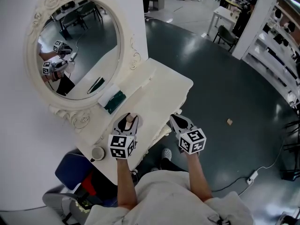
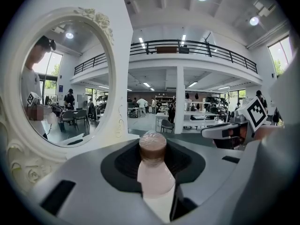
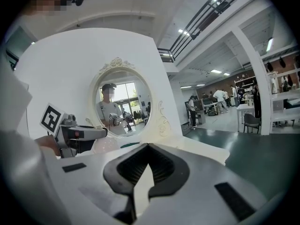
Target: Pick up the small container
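Left gripper view: small container (image 2: 153, 172), any writing seemingly blurred.

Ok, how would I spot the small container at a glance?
Start at the white vanity table under the oval mirror. Near its front edge, the fingers of the left gripper grip the small container: a pale pink bottle with a brown cap, unlike the green and white block by the mirror.

There is one oval mirror (image 1: 77, 48) and one white table (image 1: 159, 86). Below the mirror are two grippers, a left gripper (image 1: 126, 122) and a right gripper (image 1: 177, 120), and one small bottle (image 2: 153, 165). One green pad (image 1: 115, 102) lies just under the mirror's lower rim. Farther below the mirror are one round cup (image 1: 98, 153) and one blue chair (image 1: 70, 168).
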The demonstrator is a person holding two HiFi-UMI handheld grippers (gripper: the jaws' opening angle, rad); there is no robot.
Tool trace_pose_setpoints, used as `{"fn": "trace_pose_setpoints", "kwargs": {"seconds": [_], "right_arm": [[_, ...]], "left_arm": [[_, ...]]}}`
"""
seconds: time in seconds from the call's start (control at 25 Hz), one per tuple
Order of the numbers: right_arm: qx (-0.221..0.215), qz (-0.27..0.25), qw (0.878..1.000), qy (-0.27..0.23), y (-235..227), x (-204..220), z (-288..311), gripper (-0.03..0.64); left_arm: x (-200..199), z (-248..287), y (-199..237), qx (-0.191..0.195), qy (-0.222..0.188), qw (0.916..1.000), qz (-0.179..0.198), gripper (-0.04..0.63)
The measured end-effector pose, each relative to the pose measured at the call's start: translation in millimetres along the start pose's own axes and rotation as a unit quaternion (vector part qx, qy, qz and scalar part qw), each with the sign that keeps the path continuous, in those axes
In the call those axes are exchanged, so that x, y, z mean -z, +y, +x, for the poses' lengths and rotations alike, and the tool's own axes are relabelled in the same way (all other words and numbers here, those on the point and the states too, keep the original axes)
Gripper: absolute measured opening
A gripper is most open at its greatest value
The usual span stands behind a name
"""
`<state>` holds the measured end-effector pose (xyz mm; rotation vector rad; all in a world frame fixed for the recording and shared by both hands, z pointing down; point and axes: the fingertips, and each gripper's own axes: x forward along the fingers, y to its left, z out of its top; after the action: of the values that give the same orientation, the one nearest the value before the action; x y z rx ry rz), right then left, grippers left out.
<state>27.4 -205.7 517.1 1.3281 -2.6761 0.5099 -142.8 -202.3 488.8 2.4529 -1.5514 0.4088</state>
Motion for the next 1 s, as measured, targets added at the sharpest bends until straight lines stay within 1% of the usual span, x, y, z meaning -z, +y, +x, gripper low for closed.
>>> {"fn": "trace_pose_setpoints", "kwargs": {"seconds": [0.12,0.28,0.68,1.0], "right_arm": [[-0.002,0.000,1.000,0.003,1.8,0.7,1.8,0.017],[-0.002,-0.001,1.000,0.003,3.4,0.4,4.3,0.017],[-0.011,-0.008,1.000,0.005,7.8,-2.0,6.3,0.017],[-0.014,-0.009,1.000,0.008,9.0,0.3,9.1,0.017]], "left_arm": [[-0.6,0.3,0.5,-0.001,0.003,1.0000,0.003,0.150],[-1.4,0.1,2.7,0.002,0.000,1.0000,-0.006,0.150],[-3.4,-2.9,5.7,-0.005,-0.003,1.0000,-0.005,0.150],[-3.6,-1.3,5.4,-0.002,-0.001,1.0000,0.000,0.150]]}}
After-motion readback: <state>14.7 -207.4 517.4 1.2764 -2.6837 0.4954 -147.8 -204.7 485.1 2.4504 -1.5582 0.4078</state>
